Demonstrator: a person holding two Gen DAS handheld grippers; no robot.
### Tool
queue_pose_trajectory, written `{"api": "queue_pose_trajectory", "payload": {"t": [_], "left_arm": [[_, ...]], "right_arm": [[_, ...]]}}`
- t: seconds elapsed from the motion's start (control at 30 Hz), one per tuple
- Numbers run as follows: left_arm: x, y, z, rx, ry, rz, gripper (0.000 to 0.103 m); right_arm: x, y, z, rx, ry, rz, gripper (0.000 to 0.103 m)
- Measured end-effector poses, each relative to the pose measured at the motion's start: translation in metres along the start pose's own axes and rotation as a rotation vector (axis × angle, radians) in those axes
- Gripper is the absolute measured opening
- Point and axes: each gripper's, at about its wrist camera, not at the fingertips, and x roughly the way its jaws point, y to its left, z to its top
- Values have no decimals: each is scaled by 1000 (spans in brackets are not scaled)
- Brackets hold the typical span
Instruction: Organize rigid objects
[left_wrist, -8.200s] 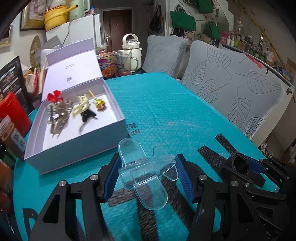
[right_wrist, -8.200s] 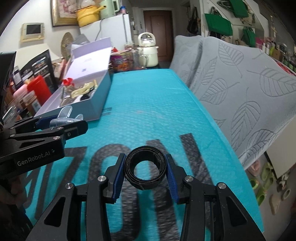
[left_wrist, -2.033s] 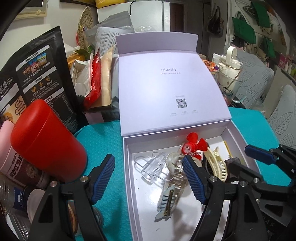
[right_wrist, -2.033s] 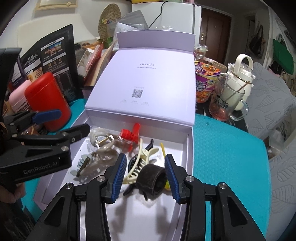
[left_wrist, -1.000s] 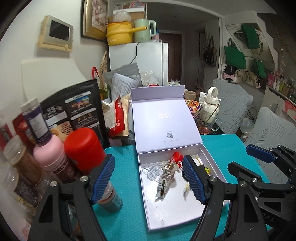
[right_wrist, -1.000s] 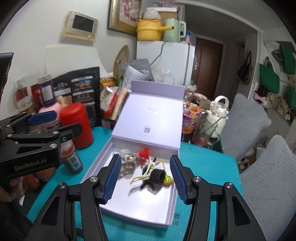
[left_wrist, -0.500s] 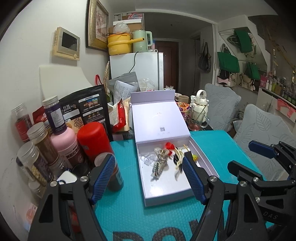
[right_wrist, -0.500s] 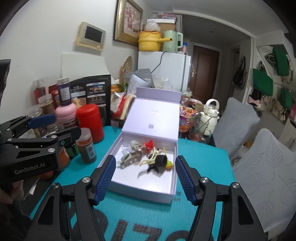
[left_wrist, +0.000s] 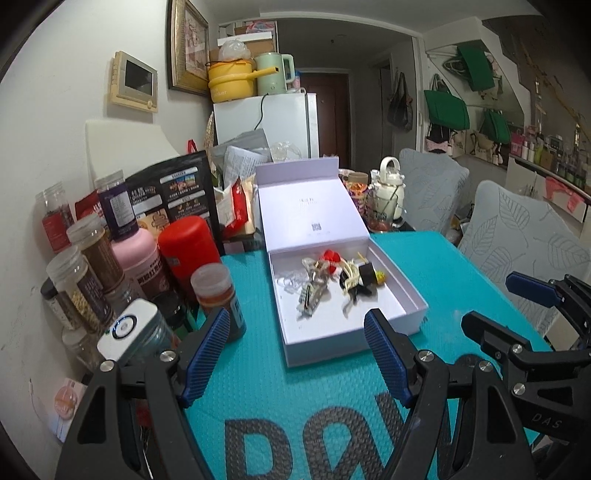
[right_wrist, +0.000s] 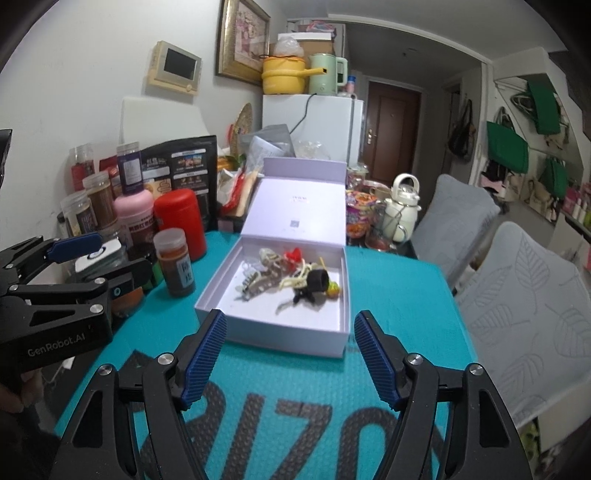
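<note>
An open lilac box (left_wrist: 413, 302) (right_wrist: 273, 341) stands on the teal table mat with its lid leaning back. Inside lie several hair clips, among them a clear one (left_wrist: 291, 282), a red one (left_wrist: 330, 256) (right_wrist: 293, 255) and a cream one (left_wrist: 351, 273), plus a black roll (left_wrist: 365, 275) (right_wrist: 317, 279). My left gripper (left_wrist: 295, 354) is open and empty, held back from the box's near edge. My right gripper (right_wrist: 290, 350) is open and empty, just short of the box's front wall. Each gripper shows at the side of the other's view.
Jars, a red canister (left_wrist: 188, 247) (right_wrist: 181, 218), a pink bottle (left_wrist: 135, 254) and a spice jar (right_wrist: 177, 266) crowd the left side. A kettle (right_wrist: 402, 206) and cups stand behind the box. Grey-cushioned chairs (right_wrist: 517, 295) line the right edge.
Both grippers have pulled back and up from the box, which looks smaller now. The clear clip and black roll stay in the box; both grippers stay open.
</note>
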Motion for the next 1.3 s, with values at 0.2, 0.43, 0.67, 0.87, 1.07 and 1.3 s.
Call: {"api": "queue_pose_trajectory", "payload": {"t": [0.2, 0.43, 0.67, 0.87, 1.07, 1.3], "left_arm": [[1, 1, -15, -18, 30, -12, 75], [4, 0, -26, -7, 57, -8, 75], [5, -1, -29, -7, 65, -14, 75], [6, -2, -30, -6, 72, -20, 75], [8, -2, -30, -16, 78, -17, 75], [10, -5, -32, -13, 91, -6, 75]], "right_arm": [[-2, 4, -15, 12, 30, 6, 72], [0, 7, -26, 16, 53, 5, 72], [-3, 7, -28, 12, 55, -1, 72], [-3, 6, -27, 11, 55, -2, 73], [-3, 6, -27, 11, 57, -3, 73], [-2, 2, -29, 15, 64, -6, 73]]}}
